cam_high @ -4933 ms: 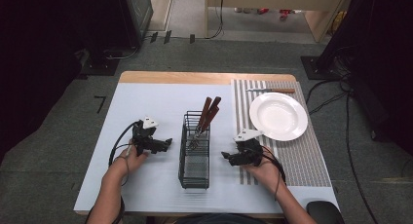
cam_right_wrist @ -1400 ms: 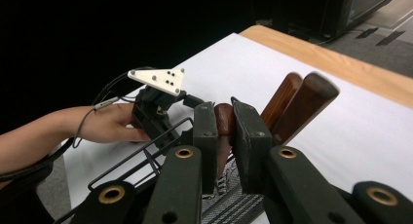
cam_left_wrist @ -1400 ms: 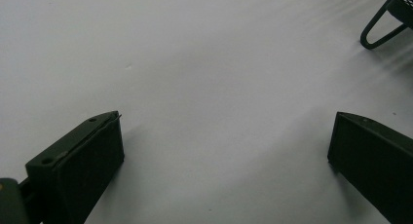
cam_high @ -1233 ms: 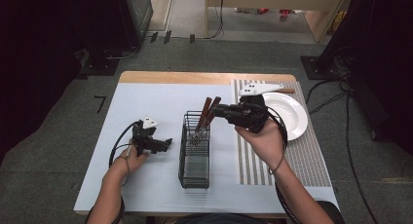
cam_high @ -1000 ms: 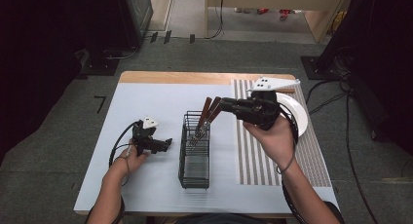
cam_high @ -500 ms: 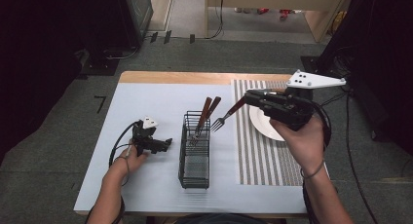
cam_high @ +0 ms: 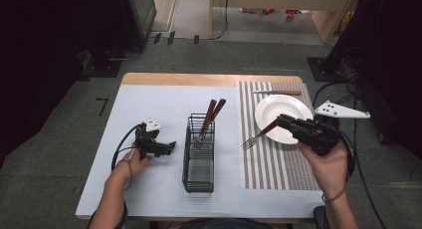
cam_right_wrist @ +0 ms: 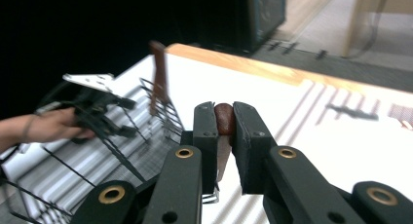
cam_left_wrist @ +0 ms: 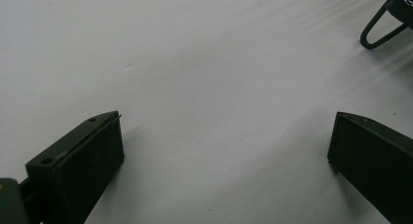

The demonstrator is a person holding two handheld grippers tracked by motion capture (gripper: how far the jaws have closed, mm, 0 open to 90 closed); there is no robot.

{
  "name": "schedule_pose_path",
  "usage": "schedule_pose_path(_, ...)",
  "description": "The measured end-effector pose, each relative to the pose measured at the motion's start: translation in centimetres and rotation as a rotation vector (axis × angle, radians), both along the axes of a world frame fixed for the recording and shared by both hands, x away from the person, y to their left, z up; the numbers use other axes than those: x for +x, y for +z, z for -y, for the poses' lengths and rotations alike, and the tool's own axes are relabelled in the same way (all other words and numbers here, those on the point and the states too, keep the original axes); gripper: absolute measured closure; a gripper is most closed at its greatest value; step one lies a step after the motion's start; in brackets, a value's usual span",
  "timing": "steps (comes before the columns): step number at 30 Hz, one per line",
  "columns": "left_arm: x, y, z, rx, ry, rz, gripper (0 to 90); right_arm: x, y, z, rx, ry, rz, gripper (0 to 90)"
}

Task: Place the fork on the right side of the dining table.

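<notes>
- Since the earlier frames the right hand-held gripper has carried a fork out of the wire caddy and across to the striped placemat; half a second ago it was held higher, and it now sits lower, by the white plate.
- The right hand-held gripper is clenched on the fork's reddish-brown handle, which shows pinched between its jaws in the right gripper view.
- The fork has a silver head; its tines point toward the caddy and hang over the placemat, just left of the plate.
- Two more brown-handled utensils stand tilted in the caddy.
- A knife lies on the placemat beyond the plate.
- The left hand-held gripper rests on the pale counter left of the caddy, jaws spread wide and holding nothing.
</notes>
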State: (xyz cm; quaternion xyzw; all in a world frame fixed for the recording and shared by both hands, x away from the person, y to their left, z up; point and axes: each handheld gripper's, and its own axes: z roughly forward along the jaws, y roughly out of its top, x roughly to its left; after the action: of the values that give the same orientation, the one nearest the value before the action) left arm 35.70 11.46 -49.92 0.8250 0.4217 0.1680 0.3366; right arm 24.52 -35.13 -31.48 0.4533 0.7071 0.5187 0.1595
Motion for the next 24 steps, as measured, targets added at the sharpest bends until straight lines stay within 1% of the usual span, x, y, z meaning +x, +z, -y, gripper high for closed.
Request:
schedule_pose_path(2,0.0,0.0,0.0,0.0,0.0,0.0,0.0,-0.5,-1.1,0.8,-0.029,-0.047,0.008,81.3)
schedule_pose_path(3,0.0,0.0,0.0,0.0,0.0,0.0,0.0,-0.7,-1.7,1.3,-0.042,-0.083,0.008,81.2)
schedule_pose_path(4,0.0,0.0,0.0,0.0,0.0,0.0,0.0,-0.8,-2.1,1.7,-0.039,-0.098,0.002,81.2)
schedule_pose_path(5,0.0,0.0,0.0,0.0,0.0,0.0,0.0,-1.0,-2.5,2.1,-0.026,-0.109,-0.009,81.3)
schedule_pose_path(7,0.0,0.0,0.0,0.0,-0.001,0.0,0.0,-1.2,-3.2,2.7,-0.002,-0.126,-0.024,81.3)
schedule_pose_path(11,0.0,0.0,0.0,0.0,-0.001,0.0,0.0,-1.5,-4.3,3.2,0.014,-0.152,-0.044,81.1)
schedule_pose_path(12,0.0,0.0,0.0,0.0,0.0,0.0,0.0,-1.6,-4.6,3.4,0.027,-0.158,-0.042,81.1)
schedule_pose_path(15,0.0,0.0,0.0,0.0,-0.001,0.0,0.0,-1.8,-4.9,4.2,0.054,-0.173,-0.059,80.7)
schedule_pose_path(17,0.0,0.0,0.0,0.0,-0.001,0.0,0.0,-1.9,-5.1,4.7,0.06,-0.178,-0.066,80.3)
schedule_pose_path(22,0.0,0.0,0.0,0.0,0.0,0.0,0.0,-2.3,-5.8,5.9,0.06,-0.217,-0.091,78.6)
schedule_pose_path(24,0.0,0.0,0.0,0.0,-0.001,-0.001,0.0,-2.4,-6.2,6.6,0.063,-0.235,-0.108,77.9)
